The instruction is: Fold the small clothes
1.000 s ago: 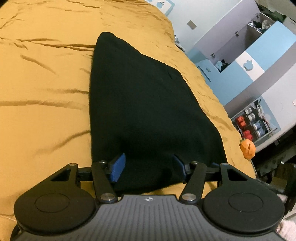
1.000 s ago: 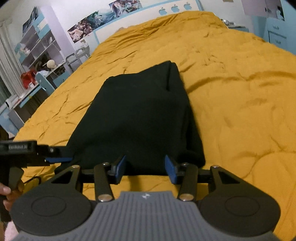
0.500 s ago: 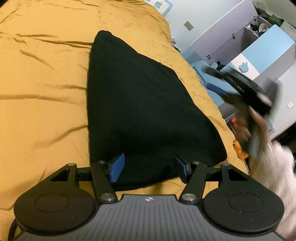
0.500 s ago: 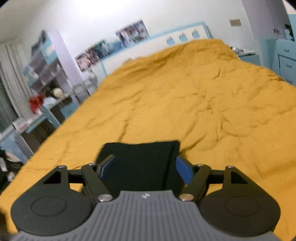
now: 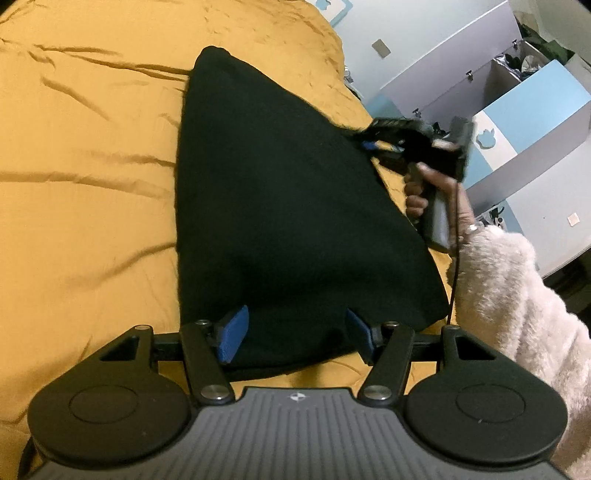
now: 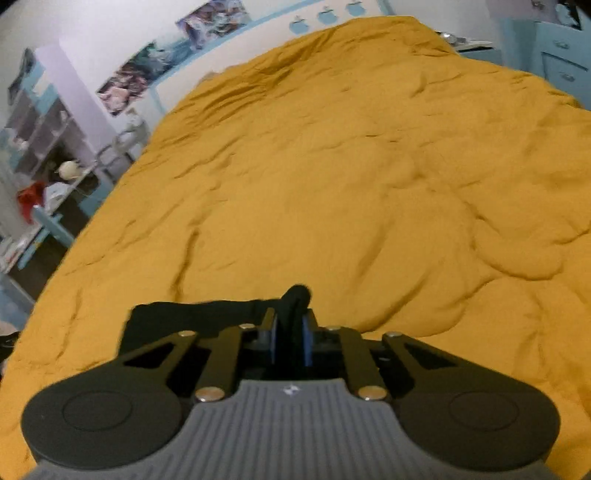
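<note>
We have the black garment (image 5: 288,206) lying flat and already partly folded on the yellow bed cover (image 5: 85,177), our right tongs (image 6: 290,341) clamped on its far edge and our left tongs (image 5: 293,338) apart over its near edge, so we judge the next fold is not yet made.

A bedroom with a mustard bed and pale blue furniture

A wrinkled mustard-yellow bedspread (image 6: 369,166) covers the whole bed and fills most of both views. Beyond its far end, a white headboard wall carries blue apple shapes (image 6: 327,16) and a row of posters (image 6: 166,62). To the left of the bed stands an open shelf unit (image 6: 40,125) in white and blue, with a cluttered side surface below it holding a red item (image 6: 31,195) and a pale round object (image 6: 68,170). On the other side, a blue and grey wardrobe (image 5: 517,110) bears a white apple cutout (image 5: 487,137), and a blue drawer chest (image 6: 557,55) sits near the bed's corner.
</note>
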`<state>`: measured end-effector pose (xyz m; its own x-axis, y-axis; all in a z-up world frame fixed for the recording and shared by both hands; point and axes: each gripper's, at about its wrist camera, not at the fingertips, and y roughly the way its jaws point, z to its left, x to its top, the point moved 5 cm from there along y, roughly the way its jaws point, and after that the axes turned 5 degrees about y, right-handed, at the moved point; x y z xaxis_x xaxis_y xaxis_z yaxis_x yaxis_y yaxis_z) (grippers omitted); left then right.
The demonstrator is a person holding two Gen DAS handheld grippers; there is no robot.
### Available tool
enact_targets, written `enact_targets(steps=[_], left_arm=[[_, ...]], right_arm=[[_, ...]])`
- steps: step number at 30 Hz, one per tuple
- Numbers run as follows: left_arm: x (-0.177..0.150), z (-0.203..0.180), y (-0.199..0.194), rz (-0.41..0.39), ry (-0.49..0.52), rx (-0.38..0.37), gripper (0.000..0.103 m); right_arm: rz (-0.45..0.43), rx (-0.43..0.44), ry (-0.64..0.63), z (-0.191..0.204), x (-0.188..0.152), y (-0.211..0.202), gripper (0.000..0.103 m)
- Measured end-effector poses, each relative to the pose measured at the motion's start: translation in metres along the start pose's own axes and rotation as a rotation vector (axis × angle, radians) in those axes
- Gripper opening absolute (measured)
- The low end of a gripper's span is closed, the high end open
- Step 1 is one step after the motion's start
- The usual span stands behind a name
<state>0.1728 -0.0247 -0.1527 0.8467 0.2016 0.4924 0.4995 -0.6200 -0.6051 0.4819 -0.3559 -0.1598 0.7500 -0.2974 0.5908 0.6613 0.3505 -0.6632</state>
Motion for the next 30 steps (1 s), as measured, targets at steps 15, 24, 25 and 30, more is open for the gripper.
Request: enact_targets(steps=[15, 24, 25, 30], left_arm=[[-0.024, -0.027, -0.068, -0.053, 0.336, 0.287, 0.07], [-0.033, -0.03, -0.035, -0.009, 0.491, 0.387, 0.029], [-0.037, -0.029, -0.033, 0.004, 0.505, 0.402, 0.026], [-0.04, -0.034, -0.033, -0.005, 0.541, 0.422, 0.024]], right_arm=[[-0.089, 0.168, 0.156, -0.018, -0.096, -0.182, 0.065], [-0.076, 0.051, 0.263, -0.03, -0.193, -0.226, 0.06], [-0.075, 0.059, 0.274, -0.029, -0.194, -0.223, 0.06], [-0.062, 0.059, 0.227, -0.02, -0.199, -0.215, 0.061]])
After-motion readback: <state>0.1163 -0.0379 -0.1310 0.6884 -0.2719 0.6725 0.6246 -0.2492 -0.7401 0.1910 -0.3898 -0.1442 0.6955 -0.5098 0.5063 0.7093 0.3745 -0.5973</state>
